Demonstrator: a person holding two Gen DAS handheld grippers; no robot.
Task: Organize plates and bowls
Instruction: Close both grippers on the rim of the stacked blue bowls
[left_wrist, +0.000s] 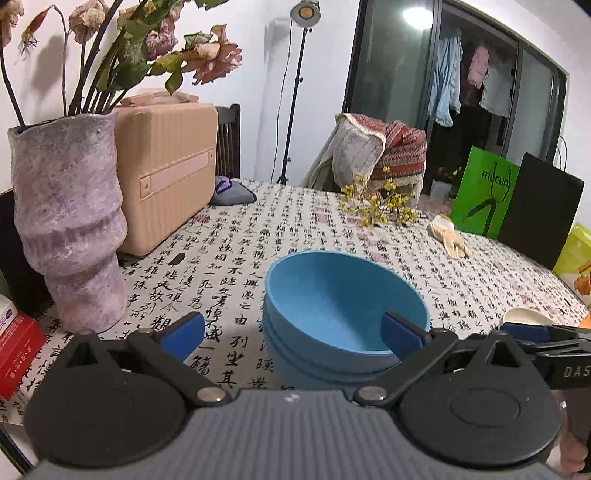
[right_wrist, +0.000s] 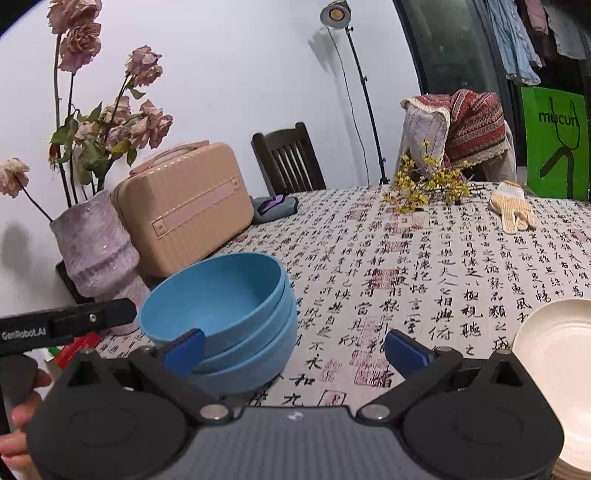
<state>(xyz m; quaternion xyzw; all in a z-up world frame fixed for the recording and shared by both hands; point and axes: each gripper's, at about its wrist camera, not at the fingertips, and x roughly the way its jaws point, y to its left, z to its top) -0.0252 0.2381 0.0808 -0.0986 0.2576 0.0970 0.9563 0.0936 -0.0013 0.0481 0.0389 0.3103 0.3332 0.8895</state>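
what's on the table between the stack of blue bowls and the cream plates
Nothing: in the right wrist view, only bare calligraphy tablecloth lies between the blue bowls and the cream plates.

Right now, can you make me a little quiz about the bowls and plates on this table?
1. True or false: the blue bowls are nested in one stack.
2. Which is closer to the purple vase: A) the blue bowls, B) the cream plates?
3. Fill in: the left claw and the right claw are both ____.

Key: 1 true. 2 A. 3 open; neither squeezes anything, though one left finger appears in front of the top bowl.
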